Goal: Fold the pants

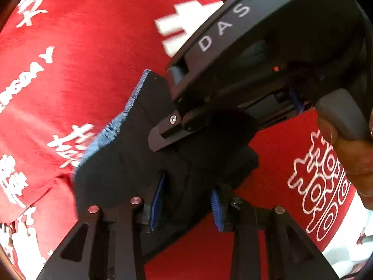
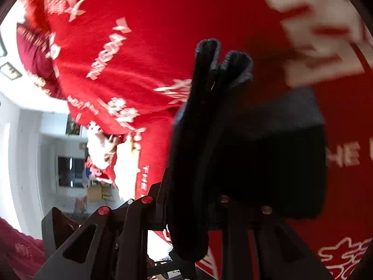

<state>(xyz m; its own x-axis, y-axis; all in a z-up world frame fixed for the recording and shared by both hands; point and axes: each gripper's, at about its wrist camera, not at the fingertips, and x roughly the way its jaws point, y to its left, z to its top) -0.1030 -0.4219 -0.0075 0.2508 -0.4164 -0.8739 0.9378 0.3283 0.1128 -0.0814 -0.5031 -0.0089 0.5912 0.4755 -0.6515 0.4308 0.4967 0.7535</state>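
The dark pants [image 1: 130, 168] hang bunched over a red cloth with white lettering [image 1: 81, 46]. A blue ribbed edge runs along their left side. In the left wrist view my left gripper [image 1: 186, 200] is shut on the pants, its blue pads [image 1: 158, 200] pressing the fabric from both sides. My right gripper [image 1: 167, 114], marked DAS, comes in from the upper right and pinches the same bundle. In the right wrist view the right gripper [image 2: 193, 198] is shut on the pants [image 2: 233, 140], whose doubled edges [image 2: 209, 49] stick up beyond it. Its pads are hidden by the fabric.
A person's hand [image 1: 349, 154] holds the right gripper's grey handle [image 1: 338, 114]. The red cloth [image 2: 163, 23] covers the surface. Its edge drops to a white-walled room [image 2: 28, 140] on the left. A red sleeve [image 2: 18, 249] shows at lower left.
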